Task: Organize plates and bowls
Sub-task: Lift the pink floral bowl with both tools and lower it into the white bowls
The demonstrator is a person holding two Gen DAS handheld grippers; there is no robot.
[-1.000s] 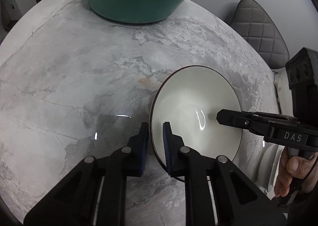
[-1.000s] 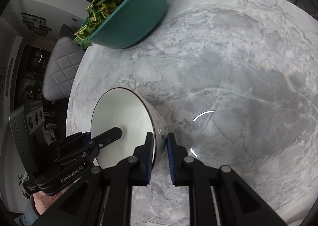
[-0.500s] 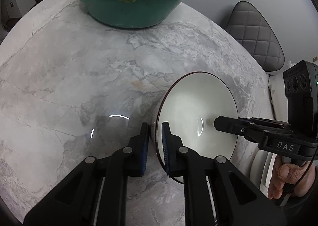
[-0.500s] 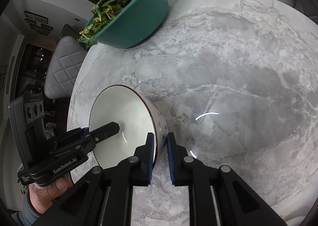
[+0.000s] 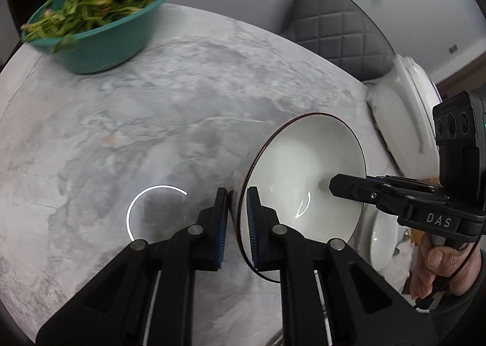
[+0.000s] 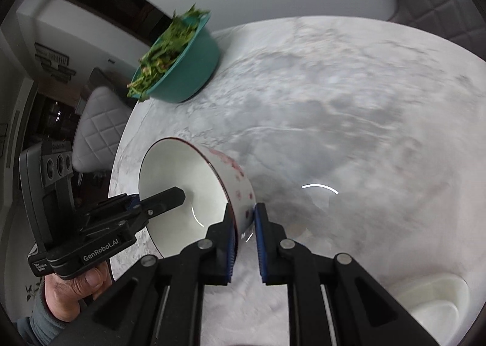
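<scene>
A white bowl (image 5: 306,169) with a dark rim and red flower marks on its outside is held above the marble table (image 5: 152,121), between both grippers. My left gripper (image 5: 237,209) is shut on its near rim. My right gripper (image 6: 244,218) is shut on the opposite rim; the bowl (image 6: 182,188) shows tilted there. In the left wrist view, the right gripper's finger reaches into the bowl from the right. White plates (image 5: 407,121) and another white dish (image 5: 384,236) lie at the table's right edge.
A teal bowl of green vegetables (image 5: 100,29) stands at the table's far side, also in the right wrist view (image 6: 182,66). A grey quilted chair (image 5: 337,26) stands behind the table. A white dish (image 6: 431,300) lies at the lower right of the right wrist view.
Both grippers have lifted the bowl together and moved it toward the right edge of the table. The white plates have come into view. The scene is motion-blurred.
</scene>
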